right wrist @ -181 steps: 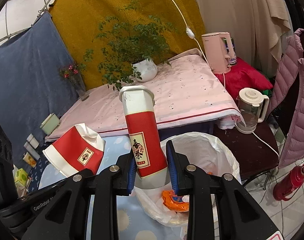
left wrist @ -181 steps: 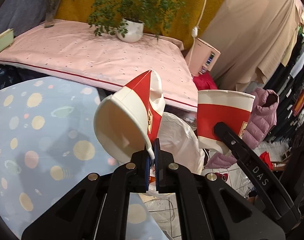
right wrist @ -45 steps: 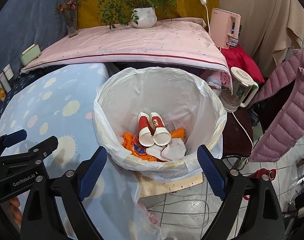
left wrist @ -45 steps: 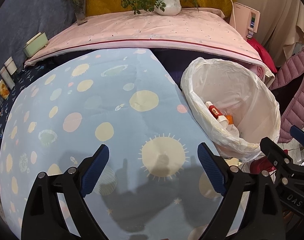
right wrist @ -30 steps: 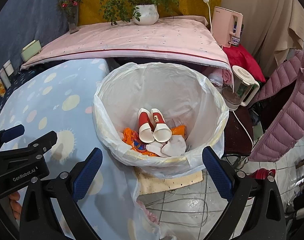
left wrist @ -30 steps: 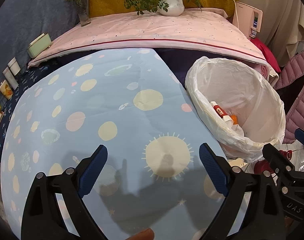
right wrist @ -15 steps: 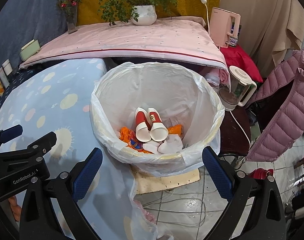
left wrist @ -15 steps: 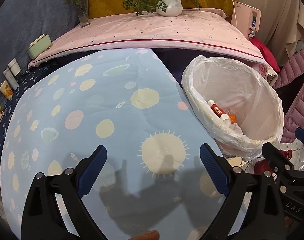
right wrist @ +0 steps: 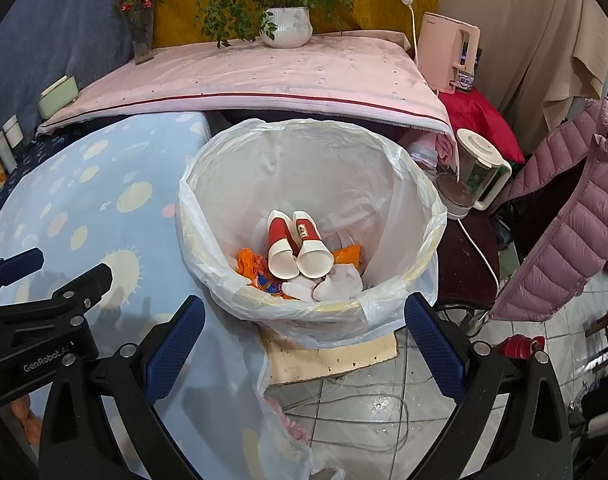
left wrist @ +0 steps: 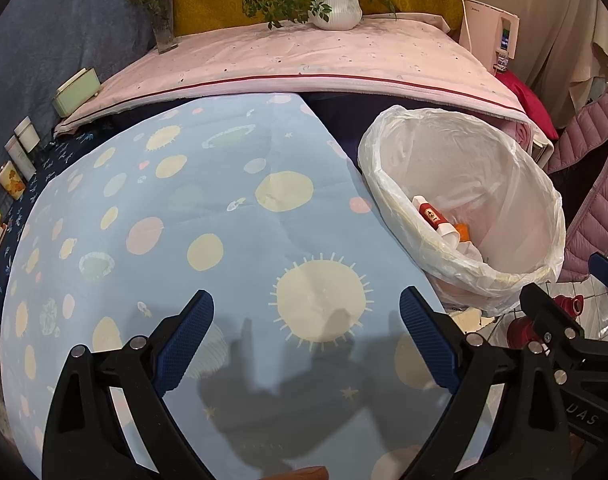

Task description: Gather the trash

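paper cups [right wrist: 298, 246]: 2 | bin [right wrist: 431, 220]: 1 | tissue wads [right wrist: 323, 286]: maybe 2 | kettles [right wrist: 449, 54]: 2

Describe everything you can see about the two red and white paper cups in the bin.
The two paper cups lie side by side on their sides in the white plastic bin liner, open mouths facing the camera. Each is white with a broad red band; the right one shows a small label. They look whole, not crushed, and appear to touch each other. They rest on orange wrappers and crumpled white tissues. From the left wrist view only one shows above the liner's rim.
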### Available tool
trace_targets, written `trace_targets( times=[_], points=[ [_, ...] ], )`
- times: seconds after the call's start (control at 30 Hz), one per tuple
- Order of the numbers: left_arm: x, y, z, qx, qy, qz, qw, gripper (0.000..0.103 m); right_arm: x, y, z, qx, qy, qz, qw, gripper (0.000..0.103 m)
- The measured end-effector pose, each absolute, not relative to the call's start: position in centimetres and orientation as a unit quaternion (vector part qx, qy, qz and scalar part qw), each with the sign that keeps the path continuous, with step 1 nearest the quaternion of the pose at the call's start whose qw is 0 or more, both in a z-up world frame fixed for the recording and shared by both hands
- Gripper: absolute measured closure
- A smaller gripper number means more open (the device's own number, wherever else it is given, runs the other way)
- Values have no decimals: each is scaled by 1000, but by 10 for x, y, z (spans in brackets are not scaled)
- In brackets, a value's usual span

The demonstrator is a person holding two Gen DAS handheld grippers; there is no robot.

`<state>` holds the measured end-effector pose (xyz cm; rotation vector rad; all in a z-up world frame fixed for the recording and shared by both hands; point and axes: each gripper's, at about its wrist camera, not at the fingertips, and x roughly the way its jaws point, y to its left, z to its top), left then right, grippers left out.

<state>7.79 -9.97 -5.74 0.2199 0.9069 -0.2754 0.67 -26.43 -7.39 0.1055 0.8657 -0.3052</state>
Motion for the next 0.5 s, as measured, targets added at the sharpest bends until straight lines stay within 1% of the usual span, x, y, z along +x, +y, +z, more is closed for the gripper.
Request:
trace_targets(
  times=[0.5],
  points=[
    [74,-103,-51,103,429,-135,887,13,3,-266,-72,50,415,-152,896,7]
  ],
)
